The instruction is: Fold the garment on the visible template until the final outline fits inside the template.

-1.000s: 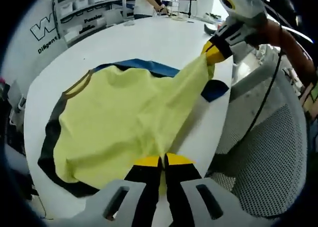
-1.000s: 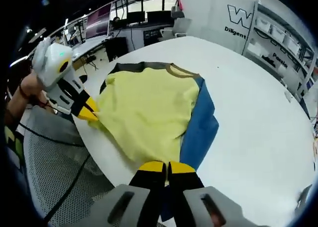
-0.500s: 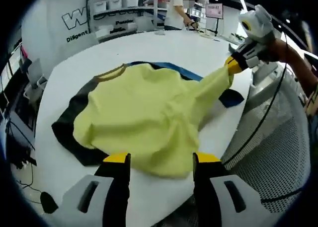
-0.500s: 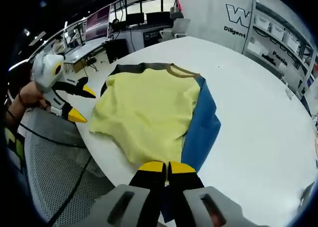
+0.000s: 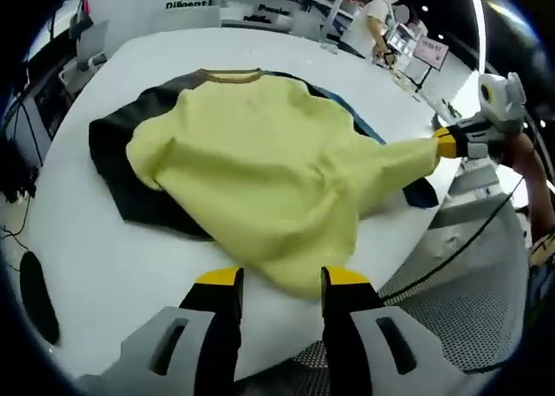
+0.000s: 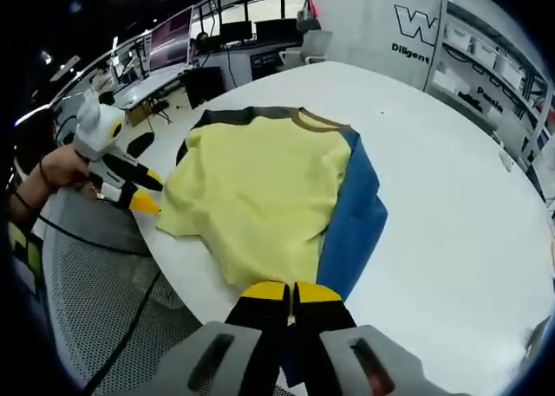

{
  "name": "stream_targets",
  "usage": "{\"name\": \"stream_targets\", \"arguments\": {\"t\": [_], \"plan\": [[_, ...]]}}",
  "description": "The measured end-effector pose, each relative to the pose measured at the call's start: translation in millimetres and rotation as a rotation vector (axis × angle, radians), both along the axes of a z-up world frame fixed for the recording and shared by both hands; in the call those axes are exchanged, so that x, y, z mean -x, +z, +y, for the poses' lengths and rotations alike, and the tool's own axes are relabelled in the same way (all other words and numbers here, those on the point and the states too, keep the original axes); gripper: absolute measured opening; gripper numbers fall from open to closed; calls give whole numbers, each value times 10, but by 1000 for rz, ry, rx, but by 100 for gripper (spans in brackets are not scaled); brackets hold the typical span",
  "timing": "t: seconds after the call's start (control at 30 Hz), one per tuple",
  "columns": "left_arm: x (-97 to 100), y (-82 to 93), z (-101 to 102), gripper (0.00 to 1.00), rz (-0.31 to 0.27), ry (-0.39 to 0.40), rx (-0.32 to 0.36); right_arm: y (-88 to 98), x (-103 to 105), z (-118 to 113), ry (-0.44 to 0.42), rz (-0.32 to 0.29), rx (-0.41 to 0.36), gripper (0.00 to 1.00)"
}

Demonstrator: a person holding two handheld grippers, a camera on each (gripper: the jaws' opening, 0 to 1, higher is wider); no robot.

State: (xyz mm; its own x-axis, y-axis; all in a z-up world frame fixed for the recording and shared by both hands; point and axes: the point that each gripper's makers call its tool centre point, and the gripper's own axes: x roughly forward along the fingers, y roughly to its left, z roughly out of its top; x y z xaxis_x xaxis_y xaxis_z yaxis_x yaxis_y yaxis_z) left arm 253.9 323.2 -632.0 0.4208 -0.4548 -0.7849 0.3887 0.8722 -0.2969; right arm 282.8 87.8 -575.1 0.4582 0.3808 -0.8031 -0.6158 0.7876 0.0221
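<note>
A yellow shirt (image 5: 260, 162) with a black sleeve (image 5: 117, 153), a blue sleeve (image 6: 351, 214) and a brown collar (image 5: 230, 74) lies spread on the round white table (image 5: 78, 257). My left gripper (image 5: 277, 279) is open, its jaws standing either side of the shirt's near hem corner without pinching it. My right gripper (image 6: 282, 290) is shut on the shirt's hem (image 6: 273, 270) at the table's edge. In the left gripper view the right gripper (image 5: 440, 143) holds a stretched yellow corner. In the right gripper view the left gripper (image 6: 149, 194) hangs open beside the shirt's (image 6: 260, 188) other corner.
The table's rim (image 6: 173, 275) runs close under both grippers. A mesh chair (image 6: 78, 309) sits just off the edge. Shelves with bins (image 6: 494, 58) line the far wall, desks with monitors (image 6: 217, 32) lie beyond, and a person (image 5: 377, 19) stands far back.
My left gripper opened and let go of the hem, and that corner dropped onto the table. The left view has swung sideways. My right gripper stays shut on the hem.
</note>
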Motion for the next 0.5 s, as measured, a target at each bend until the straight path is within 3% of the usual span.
{"name": "stream_targets", "arguments": {"t": [0.13,0.2,0.27,0.3,0.5], "plan": [[-14,-40,-60,18,44,53,92,-18,-8,-9,-3,6,-1,0],[-4,-48,-70,17,44,39,104,-18,-14,-14,-6,4,-3,0],[2,-13,-111,8,68,85,162,-20,-2,-20,-10,6,-6,0],[-11,-5,-107,1,63,94,166,-22,1,-21,-10,6,-6,0],[-25,69,-69,0,44,97,165,-49,16,-31,-14,13,-9,0]]}}
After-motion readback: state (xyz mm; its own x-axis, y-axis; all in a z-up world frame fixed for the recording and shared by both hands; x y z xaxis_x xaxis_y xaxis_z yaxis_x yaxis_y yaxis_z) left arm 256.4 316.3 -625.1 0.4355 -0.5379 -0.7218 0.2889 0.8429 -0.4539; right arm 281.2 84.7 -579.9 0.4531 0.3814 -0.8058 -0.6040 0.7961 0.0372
